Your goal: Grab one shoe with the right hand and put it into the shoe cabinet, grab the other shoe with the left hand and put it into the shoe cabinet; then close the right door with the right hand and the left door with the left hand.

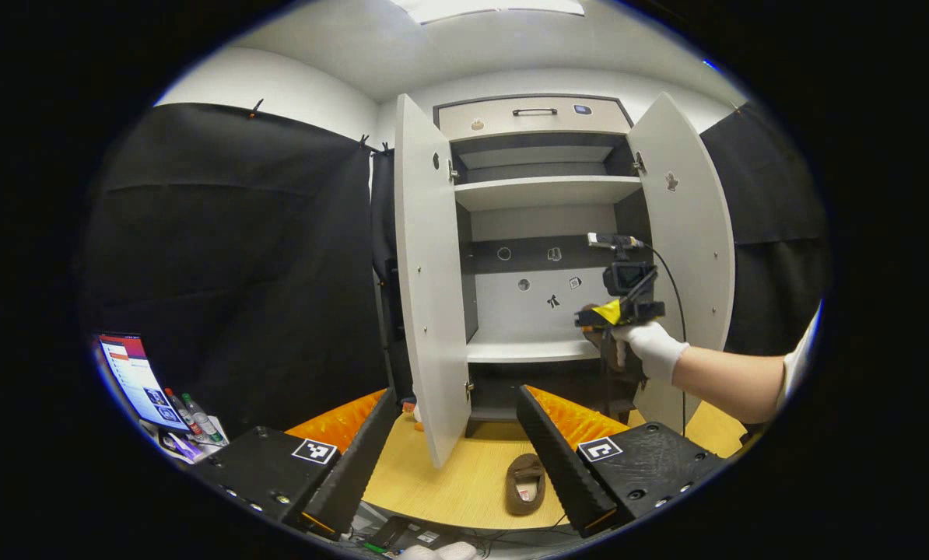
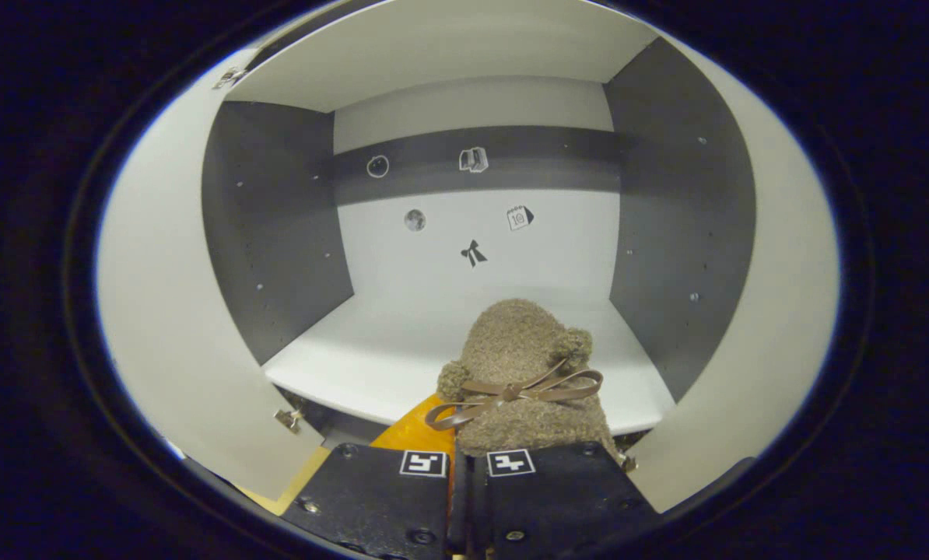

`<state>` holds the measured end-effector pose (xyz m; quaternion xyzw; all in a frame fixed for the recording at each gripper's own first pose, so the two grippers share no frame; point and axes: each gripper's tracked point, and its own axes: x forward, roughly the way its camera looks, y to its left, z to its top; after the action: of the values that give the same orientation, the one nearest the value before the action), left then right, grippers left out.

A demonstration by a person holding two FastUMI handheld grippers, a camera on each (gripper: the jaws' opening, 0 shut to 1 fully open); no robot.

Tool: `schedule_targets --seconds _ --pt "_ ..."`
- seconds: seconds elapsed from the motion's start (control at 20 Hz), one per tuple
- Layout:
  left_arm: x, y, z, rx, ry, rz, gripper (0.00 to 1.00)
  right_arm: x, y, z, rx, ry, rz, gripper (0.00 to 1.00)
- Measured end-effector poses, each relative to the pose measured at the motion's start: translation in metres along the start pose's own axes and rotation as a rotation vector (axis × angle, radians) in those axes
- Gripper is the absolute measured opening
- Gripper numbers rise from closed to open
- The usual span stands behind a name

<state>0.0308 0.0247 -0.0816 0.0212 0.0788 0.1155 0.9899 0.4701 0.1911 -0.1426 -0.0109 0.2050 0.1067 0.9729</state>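
Two shoes: my right gripper, clamped on one fuzzy slipper, carries it toward the shelf; my left gripper gapes empty above the other slipper, lower centre.

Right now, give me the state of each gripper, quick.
Left gripper: open, holding nothing, above the slipper on the floor.
Right gripper: shut on the furry slipper with the bow, at the cabinet shelf.

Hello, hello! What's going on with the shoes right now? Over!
Right hand-held gripper shut on fuzzy shoe, nosing onto cabinet shelf. Left hand-held gripper open, empty. Second shoe on floor. Both doors open, nothing blocking.
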Motion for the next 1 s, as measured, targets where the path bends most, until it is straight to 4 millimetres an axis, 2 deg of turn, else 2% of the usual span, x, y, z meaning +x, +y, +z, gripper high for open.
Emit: schedule_targets --seconds 0.1,0.25,0.35,0.5,0.65,0.75,0.85,0.95,1.0 --pt "0.001 -0.001 -0.002 -0.002 0.008 0.011 0.96 0.024 -0.003 0.022 -0.007 -0.013 -0.026 0.06" --pt "0.003 0.000 -0.004 -0.011 0.020 0.030 0.96 0.062 -0.013 0.043 -0.009 -0.002 -0.067 0.06" --pt "0.002 0.001 -0.005 -0.016 0.027 0.047 0.96 0.085 -0.018 0.045 -0.020 0.025 -0.081 0.06" --pt "0.001 0.001 -0.011 -0.024 0.047 0.064 0.97 0.111 -0.025 0.036 -0.026 0.085 -0.105 0.06" --pt "0.002 0.002 -0.015 -0.024 0.062 0.077 0.96 0.128 -0.024 0.013 0.008 0.205 -0.091 0.06" --pt "0.001 0.005 -0.016 -0.028 0.064 0.084 0.96 0.132 -0.027 -0.001 0.030 0.286 -0.094 0.06" --pt "0.001 0.006 -0.014 -0.033 0.061 0.087 0.96 0.135 -0.027 -0.001 0.043 0.330 -0.103 0.06" --pt "-0.001 0.008 -0.012 -0.035 0.056 0.090 0.97 0.133 -0.028 -0.002 0.032 0.361 -0.107 0.10" --pt "-0.002 0.009 -0.012 -0.038 0.054 0.090 0.97 0.130 -0.026 0.001 0.033 0.363 -0.098 0.19"
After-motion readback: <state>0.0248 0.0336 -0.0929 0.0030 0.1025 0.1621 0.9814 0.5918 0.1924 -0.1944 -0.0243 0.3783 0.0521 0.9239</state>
